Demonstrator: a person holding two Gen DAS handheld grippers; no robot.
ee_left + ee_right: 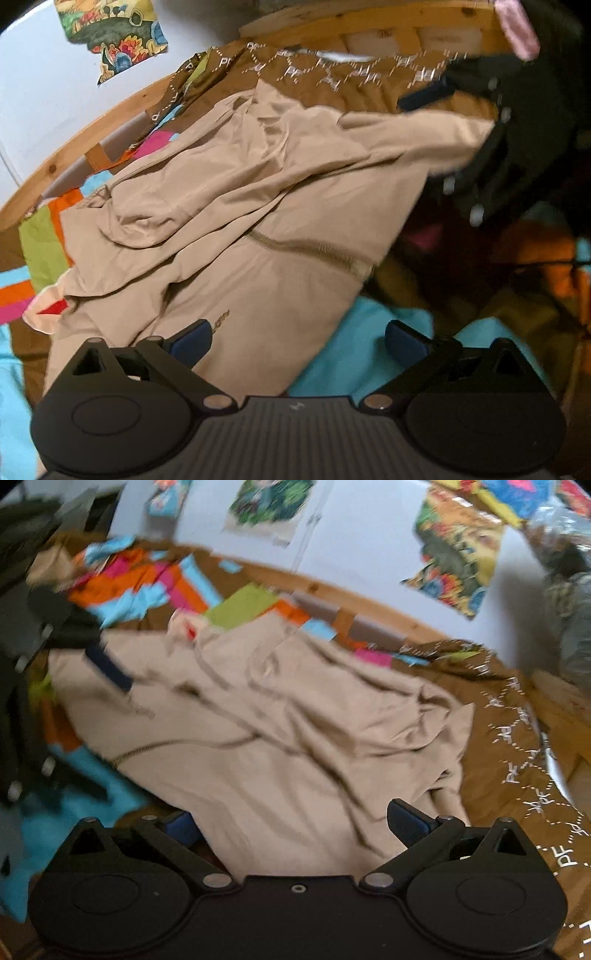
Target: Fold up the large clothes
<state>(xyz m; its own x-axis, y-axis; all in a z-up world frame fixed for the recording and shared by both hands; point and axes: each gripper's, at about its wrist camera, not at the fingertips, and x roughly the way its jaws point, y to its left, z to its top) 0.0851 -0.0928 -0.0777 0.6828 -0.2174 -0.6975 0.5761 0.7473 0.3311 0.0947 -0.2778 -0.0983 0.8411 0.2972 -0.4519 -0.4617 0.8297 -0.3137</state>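
A large beige garment point(236, 206) with a zip seam lies crumpled and spread over the bed; in the right wrist view the beige garment point(280, 731) fills the middle. My left gripper point(297, 343) is open at its near hem, one pad over the cloth, the other over turquoise blanket. My right gripper point(295, 823) is open too, low over the garment's edge with cloth between its spread fingers. Seen from the left wrist, a blue finger point(424, 94) of the right gripper hovers at the far sleeve end. A blue finger point(109, 668) of the left gripper shows over the garment's far left.
The garment lies on a bright patchwork blanket point(40, 243) and a brown patterned cover point(517, 738). A wooden bed frame point(74, 147) runs along a white wall with colourful posters point(458, 550). Dark clutter point(480, 266) sits to the right in the left wrist view.
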